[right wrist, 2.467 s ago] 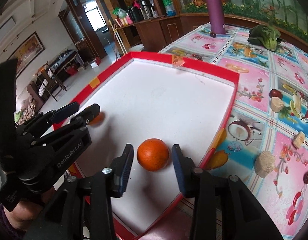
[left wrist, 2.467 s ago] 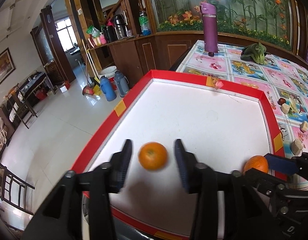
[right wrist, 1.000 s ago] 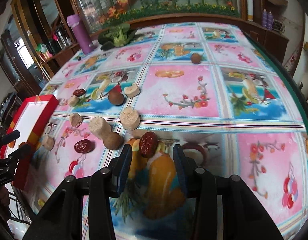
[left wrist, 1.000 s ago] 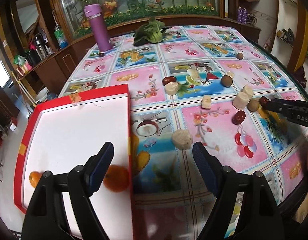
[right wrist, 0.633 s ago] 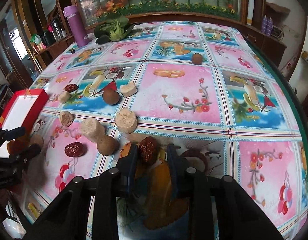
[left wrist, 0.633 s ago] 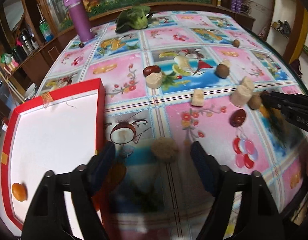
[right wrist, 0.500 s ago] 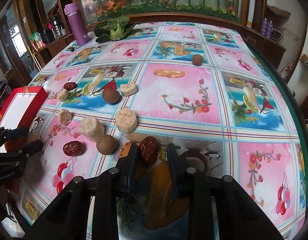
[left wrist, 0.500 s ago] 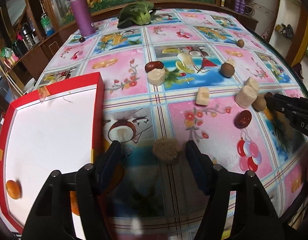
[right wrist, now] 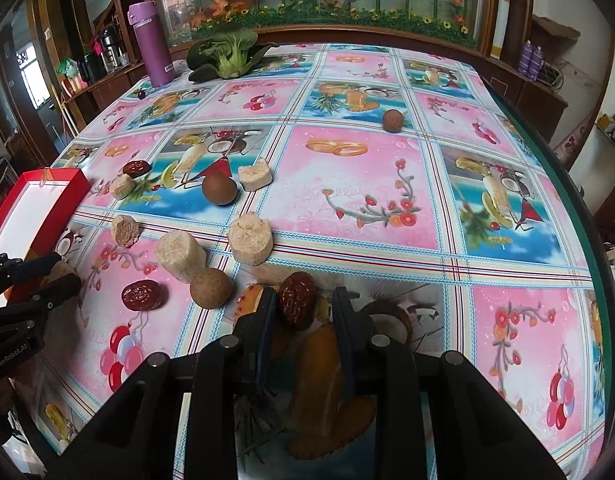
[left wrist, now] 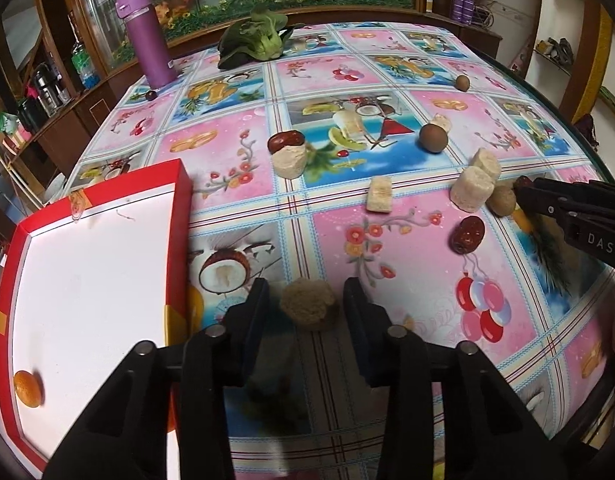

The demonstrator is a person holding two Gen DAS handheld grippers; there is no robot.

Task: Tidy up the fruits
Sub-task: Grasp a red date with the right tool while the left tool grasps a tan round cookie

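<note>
Left gripper [left wrist: 305, 304] narrowed around tan lump [left wrist: 309, 307], right gripper [right wrist: 303, 306] around red date [right wrist: 296, 299]; neither visibly clamped, both pickups pending.

red tray [left wrist: 179, 184], pink fruit-print tablecloth [right wrist: 347, 184]

Tray [left wrist: 179, 208] at table's [left wrist: 407, 52] left edge, 1 orange [left wrist: 27, 388] in it, bottle [left wrist: 145, 36] behind, scattered pieces right

Left claw [left wrist: 305, 298] gapes; right claw [right wrist: 303, 308] has narrower jaws, parted.
</note>
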